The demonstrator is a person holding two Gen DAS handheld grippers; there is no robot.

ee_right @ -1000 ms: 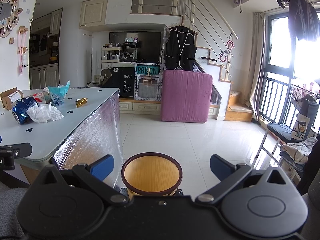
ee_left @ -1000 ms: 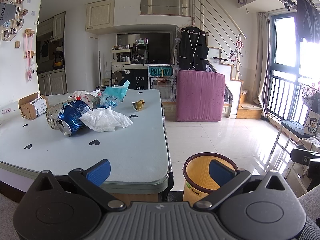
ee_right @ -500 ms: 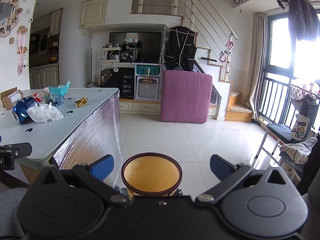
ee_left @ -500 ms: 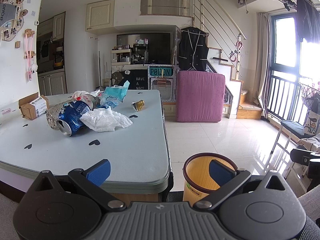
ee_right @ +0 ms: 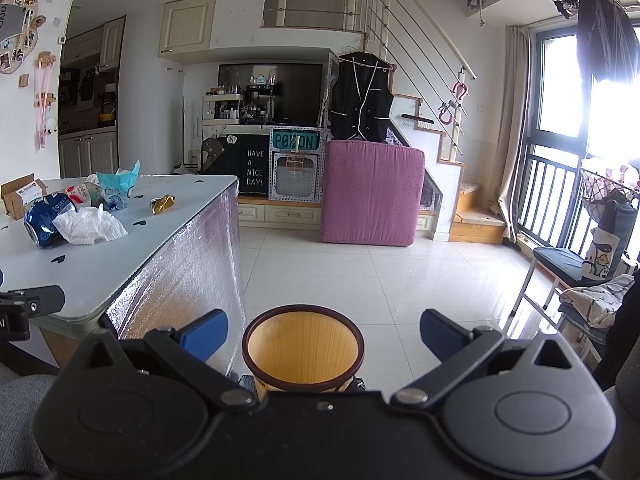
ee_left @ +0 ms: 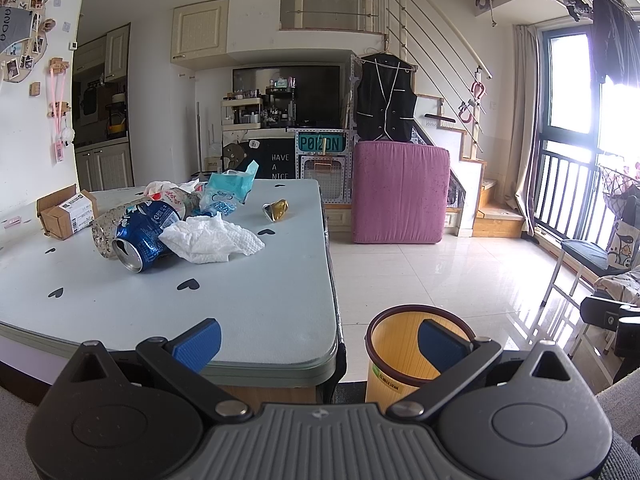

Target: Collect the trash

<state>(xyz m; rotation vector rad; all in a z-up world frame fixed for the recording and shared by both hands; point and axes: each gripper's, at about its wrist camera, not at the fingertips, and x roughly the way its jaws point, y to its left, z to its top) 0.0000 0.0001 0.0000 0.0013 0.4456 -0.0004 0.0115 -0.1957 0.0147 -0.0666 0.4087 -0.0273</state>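
A heap of trash lies on the pale blue table (ee_left: 256, 304): a crushed blue can (ee_left: 142, 236), a white crumpled tissue (ee_left: 212, 240), a teal wrapper (ee_left: 230, 192), a plastic bottle (ee_left: 176, 198), a gold foil scrap (ee_left: 277, 210) and a small cardboard box (ee_left: 66, 210). A yellow bin (ee_left: 400, 356) with a dark rim stands on the floor by the table's near right corner; it also shows in the right wrist view (ee_right: 303, 350). My left gripper (ee_left: 318, 344) is open and empty over the table's near edge. My right gripper (ee_right: 322, 334) is open and empty above the bin.
A pink upright cushion (ee_left: 400, 190) stands by the stairs behind the table. A chair (ee_left: 592, 256) with clothes stands at the right near the balcony window. White tiled floor (ee_left: 448, 276) lies between table and window. The table's side is wrapped in silver foil (ee_right: 188, 276).
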